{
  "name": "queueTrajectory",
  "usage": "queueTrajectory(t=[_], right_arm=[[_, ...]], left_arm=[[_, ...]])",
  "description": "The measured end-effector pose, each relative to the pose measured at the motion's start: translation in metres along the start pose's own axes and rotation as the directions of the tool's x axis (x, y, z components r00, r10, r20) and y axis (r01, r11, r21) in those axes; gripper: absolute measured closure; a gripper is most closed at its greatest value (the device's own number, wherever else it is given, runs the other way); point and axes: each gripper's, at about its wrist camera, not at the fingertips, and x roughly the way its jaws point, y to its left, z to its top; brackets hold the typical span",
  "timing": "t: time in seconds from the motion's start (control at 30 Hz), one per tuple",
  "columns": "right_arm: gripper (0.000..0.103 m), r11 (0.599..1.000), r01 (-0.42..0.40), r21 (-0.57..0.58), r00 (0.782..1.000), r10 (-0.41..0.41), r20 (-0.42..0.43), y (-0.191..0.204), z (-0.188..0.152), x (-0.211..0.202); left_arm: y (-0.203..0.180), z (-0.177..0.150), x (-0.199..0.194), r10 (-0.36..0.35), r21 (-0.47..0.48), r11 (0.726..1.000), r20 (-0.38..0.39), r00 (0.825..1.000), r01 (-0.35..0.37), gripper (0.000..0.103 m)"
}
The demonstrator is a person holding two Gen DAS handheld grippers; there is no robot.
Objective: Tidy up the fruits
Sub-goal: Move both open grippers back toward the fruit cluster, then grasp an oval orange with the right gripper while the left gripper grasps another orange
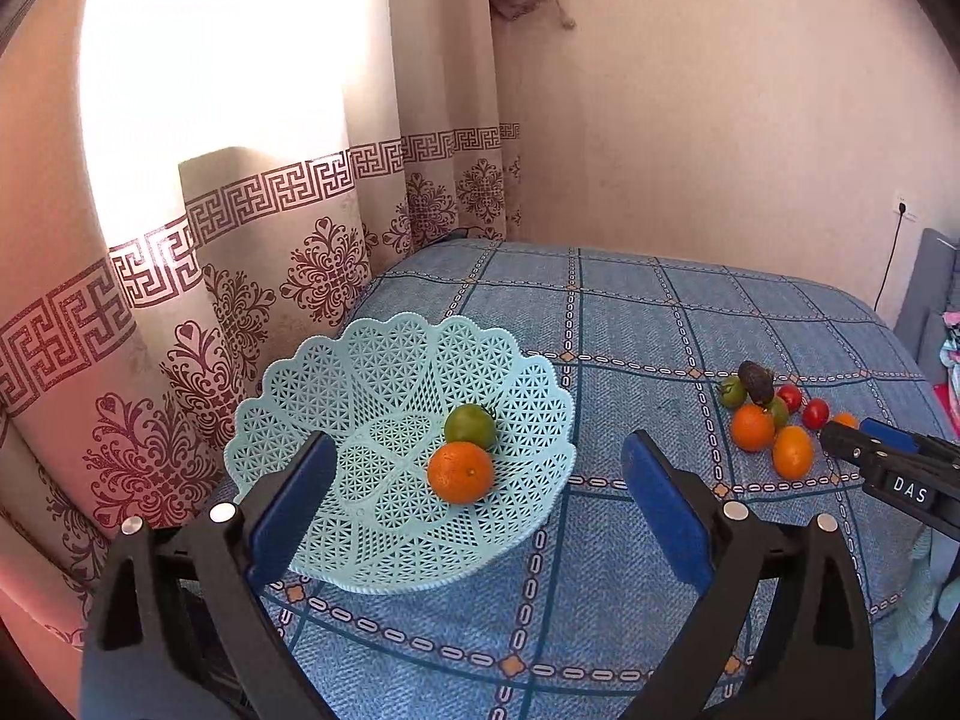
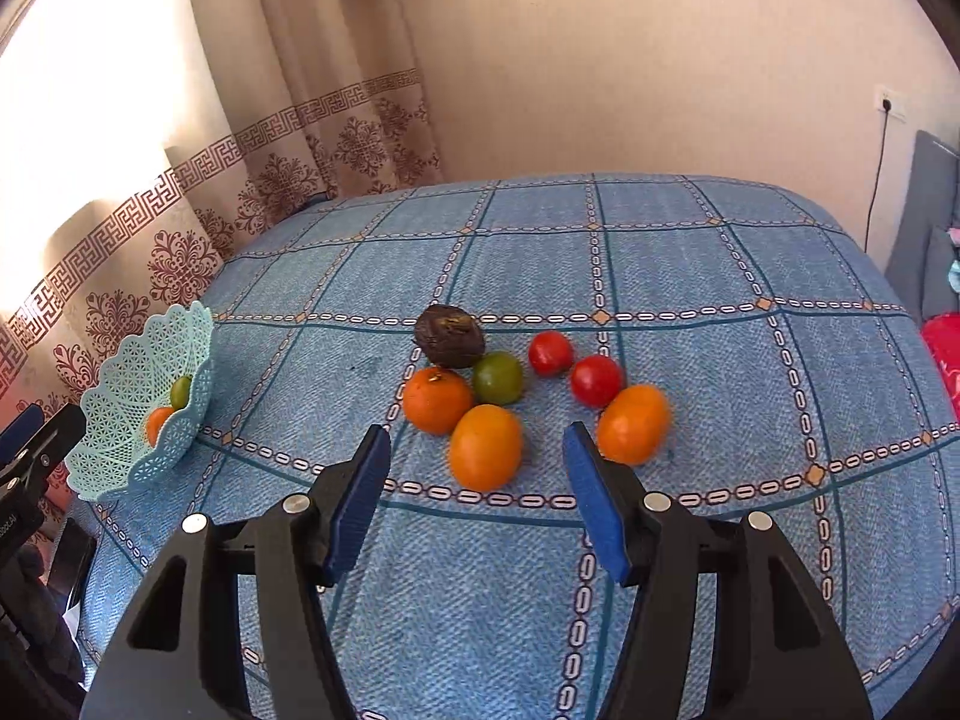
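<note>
A light-blue lattice basket (image 1: 384, 360) (image 2: 120, 420) sits at the table's left and holds an orange (image 1: 460, 472) and a green tomato (image 1: 470, 426). My left gripper (image 1: 480, 498) hovers open over the basket's near side, empty. To the right lies a fruit pile: a dark avocado (image 2: 449, 336), a green tomato (image 2: 497, 378), two red tomatoes (image 2: 550, 353) (image 2: 596, 380) and three oranges (image 2: 437, 399) (image 2: 485, 447) (image 2: 632, 423). My right gripper (image 2: 477, 450) is open just short of the nearest orange, holding nothing.
A blue checked cloth (image 2: 600, 252) covers the table. A patterned curtain (image 1: 240, 276) hangs close behind the basket at left. A wall socket with a cable (image 2: 888, 102) and a grey chair (image 2: 924, 228) stand at right.
</note>
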Motion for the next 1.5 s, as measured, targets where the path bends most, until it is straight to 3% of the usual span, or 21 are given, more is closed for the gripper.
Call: queueTrajectory(t=[0.43,0.9,1.0,1.23,1.5], right_arm=[[0.043,0.994,0.101,0.032,0.995,-0.1,-0.029,-0.057,-0.005,0.013],[0.043,0.995,0.095,-0.011,0.993,-0.096,-0.063,-0.058,0.002,0.048],[0.046,0.996,0.087,-0.025,0.994,-0.088,-0.069,-0.057,0.003,0.054],[0.063,0.997,0.073,-0.03,0.993,-0.076,-0.094,-0.057,0.003,0.068],[0.064,0.998,0.064,-0.004,0.995,-0.064,-0.081,-0.064,0.003,0.062]], left_arm=[[-0.043,0.001,0.006,-0.047,0.077,0.996,-0.012,0.999,0.047,0.006],[-0.074,-0.004,0.026,-0.091,0.123,0.987,-0.067,0.994,0.099,0.006],[-0.083,-0.006,0.032,-0.102,0.138,0.984,-0.08,0.992,0.113,0.006],[-0.1,-0.009,0.043,-0.126,0.153,0.978,-0.114,0.985,0.143,0.006],[-0.125,-0.01,0.053,-0.162,0.173,0.967,-0.144,0.976,0.186,0.006]])
